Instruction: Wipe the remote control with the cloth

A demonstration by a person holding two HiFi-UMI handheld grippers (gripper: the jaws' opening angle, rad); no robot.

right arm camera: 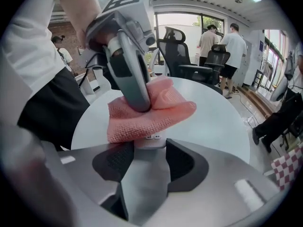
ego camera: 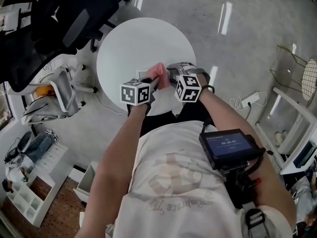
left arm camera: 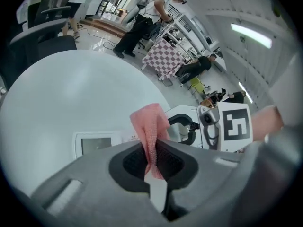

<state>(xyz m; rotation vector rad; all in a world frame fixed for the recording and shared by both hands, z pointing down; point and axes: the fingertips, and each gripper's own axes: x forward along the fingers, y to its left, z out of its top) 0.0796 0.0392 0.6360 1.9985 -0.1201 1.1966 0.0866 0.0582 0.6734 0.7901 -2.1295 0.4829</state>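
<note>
The left hand-held gripper (left arm camera: 152, 163) is closed on a pink cloth (left arm camera: 150, 124), with a fold of it pinched between the pads. The cloth hangs down over one end of the white remote control (left arm camera: 94, 144). The remote lies on the round white worktop (ego camera: 148, 38) near the front edge, and its screen end is uncovered. To the right, the right hand-held gripper (right arm camera: 149, 156) grips the remote's button end, a pad against either side. The cloth is bunched on top of the remote just beyond the jaws.
</note>
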